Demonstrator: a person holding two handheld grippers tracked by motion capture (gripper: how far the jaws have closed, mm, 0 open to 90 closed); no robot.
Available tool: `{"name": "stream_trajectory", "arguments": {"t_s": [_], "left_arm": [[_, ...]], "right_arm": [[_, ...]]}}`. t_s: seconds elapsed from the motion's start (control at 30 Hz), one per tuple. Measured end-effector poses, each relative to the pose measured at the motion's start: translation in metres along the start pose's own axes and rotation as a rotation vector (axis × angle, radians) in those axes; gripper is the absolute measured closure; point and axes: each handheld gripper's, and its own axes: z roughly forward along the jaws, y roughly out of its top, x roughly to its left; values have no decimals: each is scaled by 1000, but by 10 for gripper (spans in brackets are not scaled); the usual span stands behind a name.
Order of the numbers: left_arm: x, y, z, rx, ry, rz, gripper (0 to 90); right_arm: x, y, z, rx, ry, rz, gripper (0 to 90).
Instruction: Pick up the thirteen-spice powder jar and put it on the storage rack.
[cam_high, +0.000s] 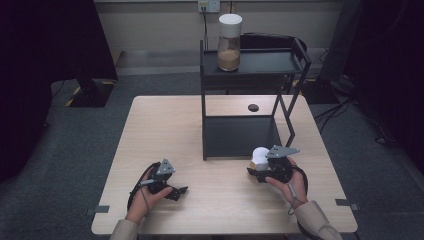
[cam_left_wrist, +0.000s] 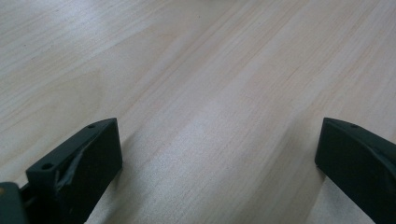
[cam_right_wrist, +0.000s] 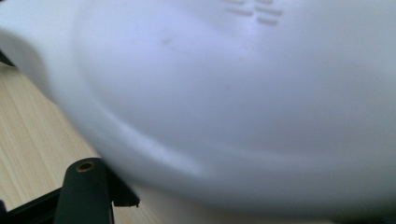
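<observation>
While the right tool (cam_high: 256, 171) grips the white-lidded jar (cam_high: 259, 156), the shelf (cam_high: 242, 136) lies just beyond, the left tool (cam_high: 176, 191) resting open.

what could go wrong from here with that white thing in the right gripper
The right gripper seems to hold the white-lidded jar low, near its base, so it may tip or slip when lifted. The black shelf stands close in front, so its posts could catch the jar. The left gripper rests open, too far to steady it.
</observation>
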Motion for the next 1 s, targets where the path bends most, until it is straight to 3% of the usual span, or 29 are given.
{"name": "stream_trajectory", "arguments": {"t_s": [0.1, 0.47, 1.0], "left_arm": [[0, 0, 0, 0, 0, 0, 0], [0, 0, 0, 0, 0, 0, 0], [0, 0, 0, 0, 0, -1, 0]], "right_arm": [[-5, 2, -1, 9, 3, 22, 299], [-17, 19, -9, 13, -11, 28, 299], [-29, 74, -31, 13, -19, 8, 300]]}}
